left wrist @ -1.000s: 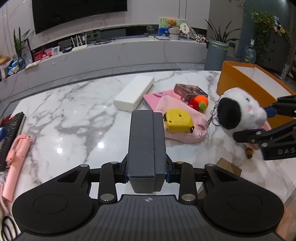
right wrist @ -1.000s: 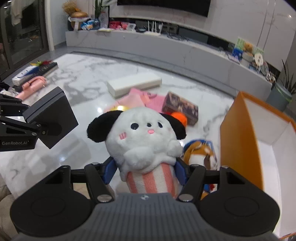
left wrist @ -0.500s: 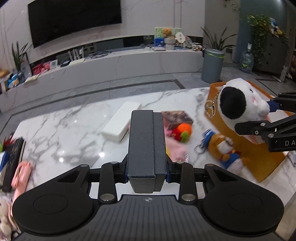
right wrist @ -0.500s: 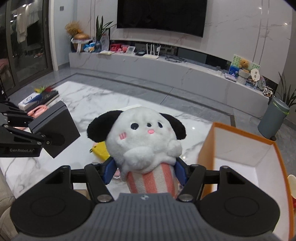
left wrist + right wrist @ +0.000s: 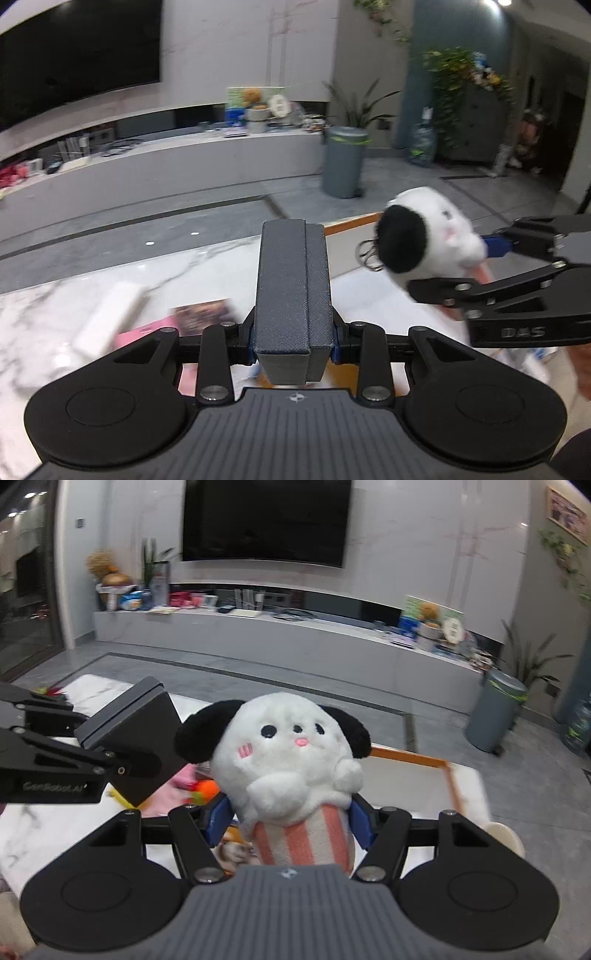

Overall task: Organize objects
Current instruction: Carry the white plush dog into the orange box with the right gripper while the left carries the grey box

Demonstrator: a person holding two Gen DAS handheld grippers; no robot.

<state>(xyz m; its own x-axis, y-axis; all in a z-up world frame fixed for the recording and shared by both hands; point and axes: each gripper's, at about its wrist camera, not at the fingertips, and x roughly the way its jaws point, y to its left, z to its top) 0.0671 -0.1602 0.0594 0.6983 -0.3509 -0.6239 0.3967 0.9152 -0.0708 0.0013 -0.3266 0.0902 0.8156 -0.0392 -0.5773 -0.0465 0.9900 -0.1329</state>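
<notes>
My right gripper [image 5: 288,823] is shut on a white plush dog [image 5: 284,764] with black ears and a pink striped base, held in the air near the orange box [image 5: 448,775]. The plush also shows in the left wrist view [image 5: 428,236] at the right, with a key ring hanging from it. My left gripper [image 5: 293,343] is shut on a dark grey box [image 5: 291,291], held above the marble table [image 5: 55,317]. The same grey box shows at the left of the right wrist view [image 5: 136,738].
On the table lie a white oblong box [image 5: 110,314], a dark printed box [image 5: 201,314], pink cloth [image 5: 140,334] and an orange toy [image 5: 205,788]. A grey bin [image 5: 345,162] stands on the floor beyond. A long TV bench [image 5: 258,635] runs along the far wall.
Both grippers have risen and tilted up, so the table sits lower in both views. The plush has moved further over the orange box. Both grips are unchanged.
</notes>
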